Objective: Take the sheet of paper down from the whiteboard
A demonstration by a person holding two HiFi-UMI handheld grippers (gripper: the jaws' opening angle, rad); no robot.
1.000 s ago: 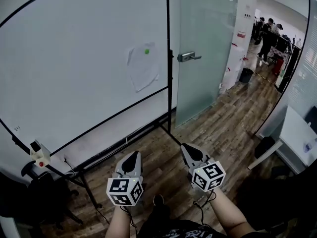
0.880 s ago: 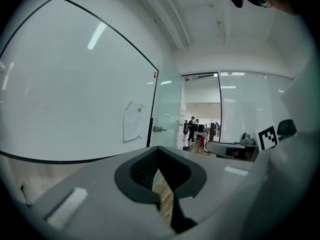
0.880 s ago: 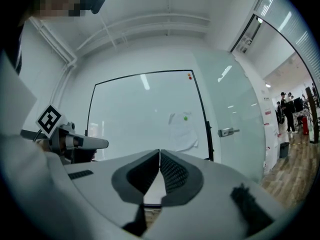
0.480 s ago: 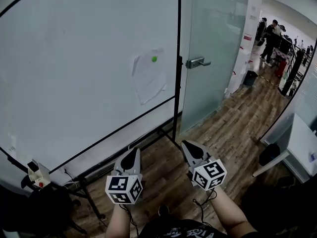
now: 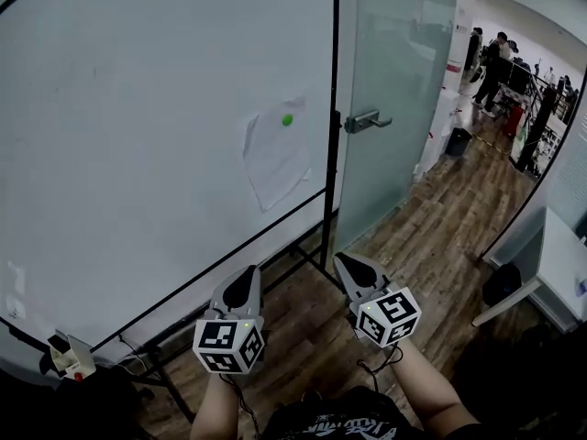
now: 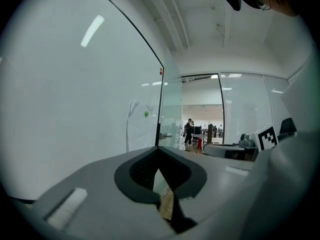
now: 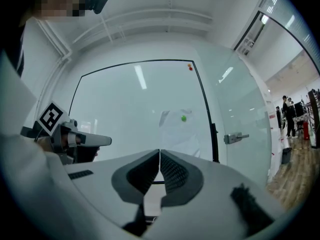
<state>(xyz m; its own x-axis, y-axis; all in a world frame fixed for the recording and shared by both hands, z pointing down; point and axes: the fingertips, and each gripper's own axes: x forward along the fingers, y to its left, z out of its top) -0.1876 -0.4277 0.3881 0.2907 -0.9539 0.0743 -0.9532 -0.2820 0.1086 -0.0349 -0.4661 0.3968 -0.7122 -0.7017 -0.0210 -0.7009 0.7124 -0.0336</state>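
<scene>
Head view — sheet of paper (image 5: 275, 159) on whiteboard (image 5: 138, 136) (green magnet (image 5: 287, 119)), left gripper (image 5: 247, 274), right gripper (image 5: 345, 262) both closed, empty

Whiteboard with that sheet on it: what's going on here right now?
A person holds the left gripper and the right gripper low in front of the whiteboard. Both are shut and empty. The sheet of paper hangs near the board's right edge, pinned by a green magnet near its top. Neither gripper touches the paper, so it has not yet been taken down.
</scene>
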